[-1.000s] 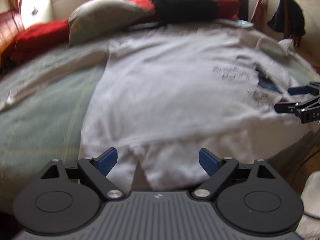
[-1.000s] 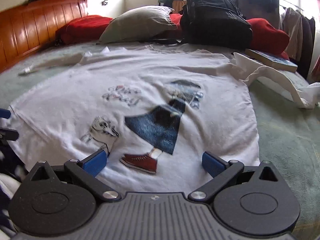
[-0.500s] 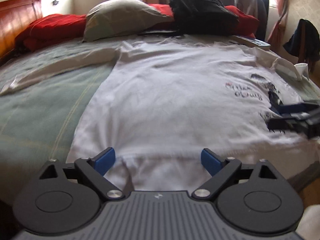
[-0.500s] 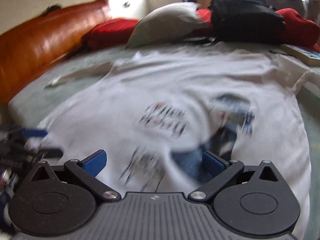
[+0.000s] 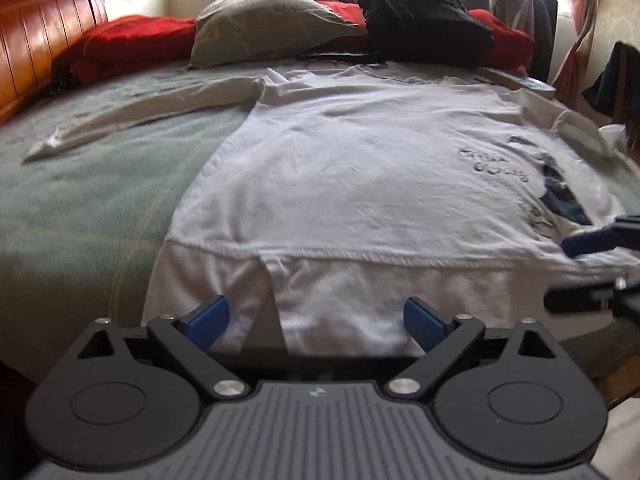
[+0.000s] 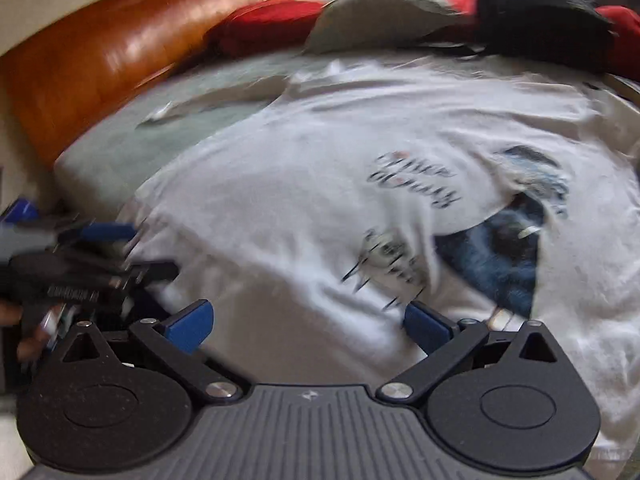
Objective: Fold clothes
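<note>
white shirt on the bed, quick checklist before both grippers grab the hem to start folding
1. Left gripper open: ok, jaws wide apart.
2. Right gripper open: ok, jaws wide apart.
3. White shirt spread flat on the bed, print up: ok, though the hem band droops over the edge.
4. Hem between the left gripper's jaws: ok, fabric sits in the gap, not yet pinched.
5. Right gripper's placement on the hem: cannot tell, that view is motion-blurred.
6. Long sleeve laid out straight: ok. Other sleeve: cannot tell.

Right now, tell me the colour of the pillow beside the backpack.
The pillow is beige-grey with faint lines, clearest in the left wrist view.
</note>
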